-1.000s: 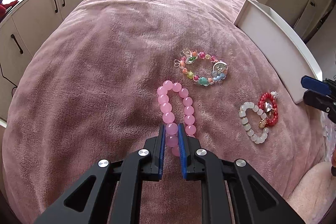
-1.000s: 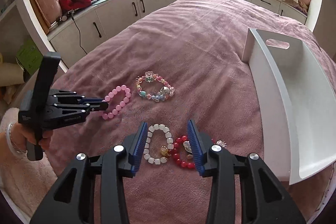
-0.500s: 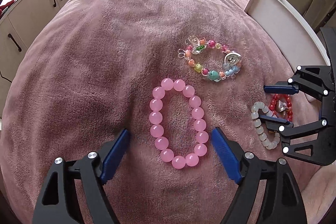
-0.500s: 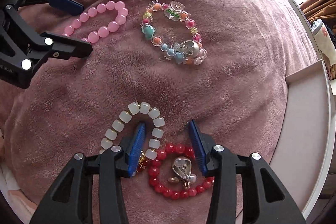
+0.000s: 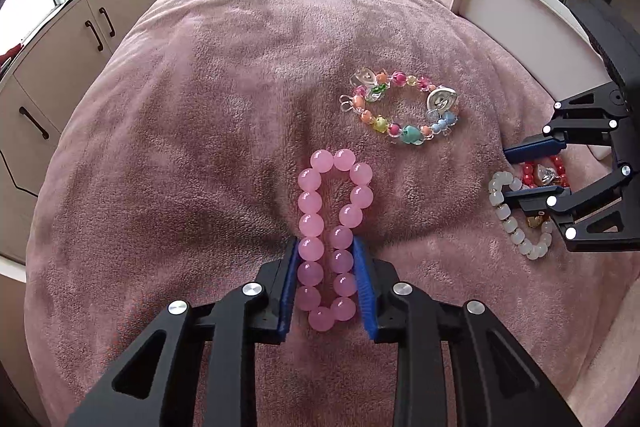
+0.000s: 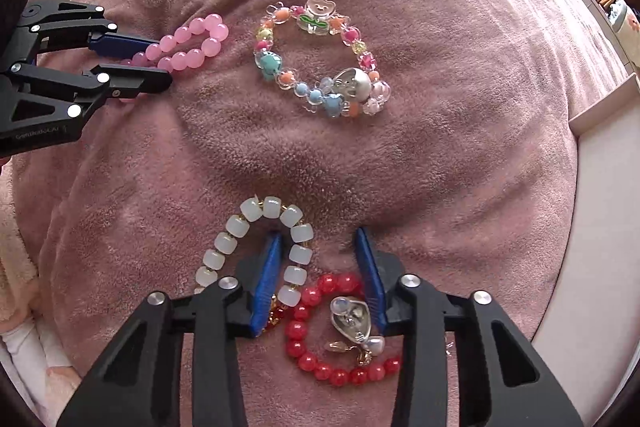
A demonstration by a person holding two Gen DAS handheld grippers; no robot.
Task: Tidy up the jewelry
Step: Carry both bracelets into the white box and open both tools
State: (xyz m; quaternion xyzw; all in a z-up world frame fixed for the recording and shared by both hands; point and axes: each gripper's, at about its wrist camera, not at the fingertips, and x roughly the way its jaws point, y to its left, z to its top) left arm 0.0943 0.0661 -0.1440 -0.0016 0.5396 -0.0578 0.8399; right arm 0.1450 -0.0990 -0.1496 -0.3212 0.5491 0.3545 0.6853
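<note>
Left wrist view: left gripper pinches the pink bracelet, light, slippery, floppy, near the white tray. Right gripper, half-open, straddles white bracelet and red bracelet.

Plush blanket: dusty pink, unpatterned. Round-bead bracelet: translucent pink throughout. Charm bracelet: mixed orange, yellow, magenta, turquoise and pale blue beads with clear and silver charms. Barrel-bead bracelet: milky white with small gold spacers. Small-bead bracelet: glossy red, silver charm. Gripper finger pads: blue on black frames. Tray: white.
</note>
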